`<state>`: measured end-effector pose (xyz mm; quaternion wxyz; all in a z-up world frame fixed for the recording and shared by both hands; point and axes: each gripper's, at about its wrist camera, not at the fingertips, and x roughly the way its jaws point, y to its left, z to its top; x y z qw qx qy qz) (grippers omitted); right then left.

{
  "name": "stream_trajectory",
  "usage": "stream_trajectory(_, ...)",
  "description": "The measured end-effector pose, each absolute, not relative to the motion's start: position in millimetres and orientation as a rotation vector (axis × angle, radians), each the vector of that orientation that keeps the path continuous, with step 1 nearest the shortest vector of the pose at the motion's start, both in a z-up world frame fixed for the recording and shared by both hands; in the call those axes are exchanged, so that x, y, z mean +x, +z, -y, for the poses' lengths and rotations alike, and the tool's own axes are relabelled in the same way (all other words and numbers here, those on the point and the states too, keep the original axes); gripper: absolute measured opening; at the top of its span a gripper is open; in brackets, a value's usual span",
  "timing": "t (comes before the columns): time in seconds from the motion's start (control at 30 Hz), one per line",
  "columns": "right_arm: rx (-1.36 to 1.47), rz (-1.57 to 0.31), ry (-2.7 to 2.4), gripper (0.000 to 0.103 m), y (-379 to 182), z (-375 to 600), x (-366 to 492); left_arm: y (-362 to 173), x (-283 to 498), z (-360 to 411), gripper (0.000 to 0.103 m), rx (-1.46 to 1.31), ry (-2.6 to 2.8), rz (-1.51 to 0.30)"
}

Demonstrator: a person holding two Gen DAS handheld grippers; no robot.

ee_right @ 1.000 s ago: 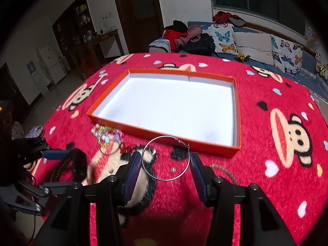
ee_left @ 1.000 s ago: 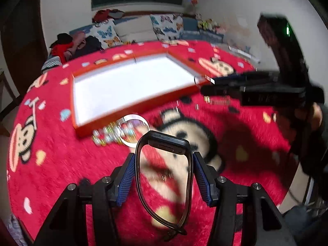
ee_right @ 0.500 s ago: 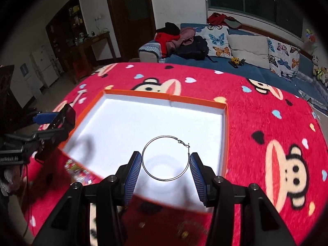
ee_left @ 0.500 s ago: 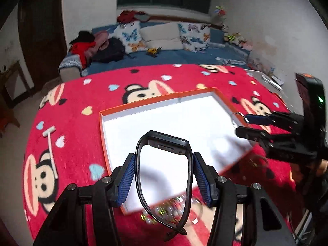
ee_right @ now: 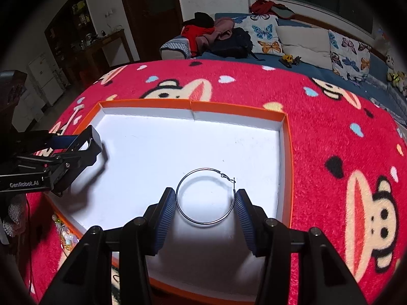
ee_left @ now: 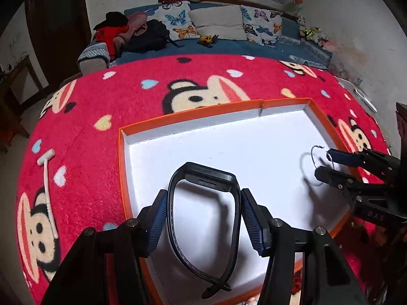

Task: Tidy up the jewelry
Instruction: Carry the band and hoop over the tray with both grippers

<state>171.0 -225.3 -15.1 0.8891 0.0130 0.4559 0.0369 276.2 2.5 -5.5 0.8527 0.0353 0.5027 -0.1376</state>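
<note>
Our left gripper (ee_left: 204,212) clamps the black wristband (ee_left: 203,218) over the orange tray's (ee_left: 122,167) white floor, while our right gripper (ee_right: 205,204) pinches the silver hoop earring (ee_right: 205,196) above the same tray.

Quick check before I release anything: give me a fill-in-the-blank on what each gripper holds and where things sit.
1. The left gripper holds a black ____ between its pads.
2. The right gripper holds a thin metal hoop ____.
3. Both grippers hang over the white floor of the ____-rimmed box.
4. The box sits on a ____ monkey-print blanket.

Missing words: watch band; earring; orange; red
</note>
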Motion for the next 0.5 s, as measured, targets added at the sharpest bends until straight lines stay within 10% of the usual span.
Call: stream_trajectory(0.5, 0.035, -0.955, 0.071, 0.054, -21, 226, 172, -24, 284, 1, 0.062, 0.076, -0.276, -1.083)
